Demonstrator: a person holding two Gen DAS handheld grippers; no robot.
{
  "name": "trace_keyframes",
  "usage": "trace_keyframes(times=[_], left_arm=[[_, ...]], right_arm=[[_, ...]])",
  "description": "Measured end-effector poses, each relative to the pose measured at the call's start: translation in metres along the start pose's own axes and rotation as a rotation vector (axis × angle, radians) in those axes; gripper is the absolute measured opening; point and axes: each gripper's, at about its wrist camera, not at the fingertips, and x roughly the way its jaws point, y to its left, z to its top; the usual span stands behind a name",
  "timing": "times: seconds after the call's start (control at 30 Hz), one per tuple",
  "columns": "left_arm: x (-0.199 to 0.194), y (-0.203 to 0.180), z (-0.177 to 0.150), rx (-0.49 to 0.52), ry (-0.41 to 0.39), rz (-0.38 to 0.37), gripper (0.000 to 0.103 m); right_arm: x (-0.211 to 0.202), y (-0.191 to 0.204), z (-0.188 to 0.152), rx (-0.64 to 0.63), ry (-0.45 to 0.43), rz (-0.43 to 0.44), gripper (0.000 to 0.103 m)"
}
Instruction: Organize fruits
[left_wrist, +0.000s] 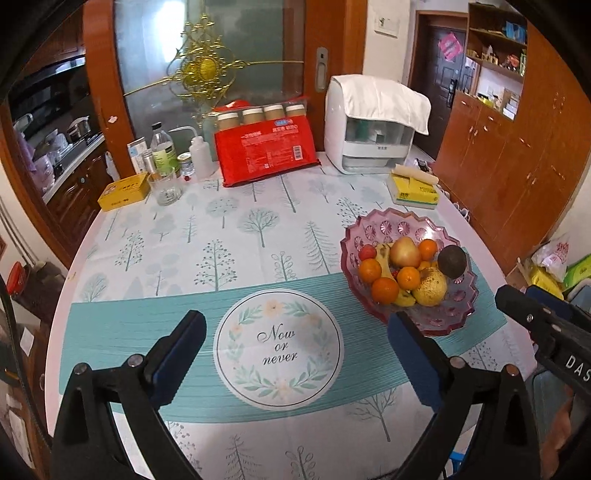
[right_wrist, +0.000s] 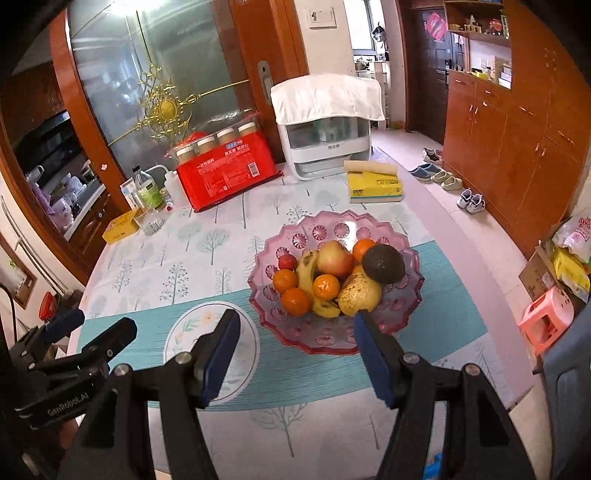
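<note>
A pink glass bowl (left_wrist: 391, 216) (right_wrist: 332, 218) stands on the tree-print tablecloth, right of the table's middle. It holds several oranges (left_wrist: 384, 290) (right_wrist: 295, 301), an apple (left_wrist: 405, 253) (right_wrist: 334, 258), a banana (left_wrist: 386, 266) (right_wrist: 308, 273), a spotted pear (left_wrist: 430, 286) (right_wrist: 360, 295) and a dark avocado (left_wrist: 452, 261) (right_wrist: 383, 264). My left gripper (left_wrist: 295, 325) hovers open over the "Now or never" print, left of the bowl, with nothing between its fingers. My right gripper (right_wrist: 297, 325) is open just before the bowl's near rim, also with nothing between its fingers. Each gripper shows at the edge of the other's view (left_wrist: 521, 295) (right_wrist: 103, 323).
Along the table's far edge stand a red package (left_wrist: 266, 151), a white appliance under a cloth (left_wrist: 373, 125), a yellow tissue pack (left_wrist: 413, 188), a glass (left_wrist: 164, 188), a yellow tin (left_wrist: 123, 192) and bottles. Shoes (right_wrist: 443, 177) and a pink stool (right_wrist: 546, 321) are on the floor at right.
</note>
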Motion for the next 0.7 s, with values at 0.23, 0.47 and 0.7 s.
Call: trace_keyframes(times=[0.23,0.47,0.7], left_arm=[[-0.013,0.014,-0.009,-0.047,-0.006,0.006,0.098],[-0.024,0.016,-0.021,-0.055,-0.014,0.009,0.098],[-0.032,0.023,-0.031,-0.072,-0.014,0.044,0.098]], right_arm=[[-0.014,0.025,-0.007,-0.076,-0.02,-0.014,0.068],[-0.025,0.041,-0.015,-0.122,-0.024,0.004,0.07],[-0.028,0.053,-0.023,-0.148,-0.014,0.01,0.07]])
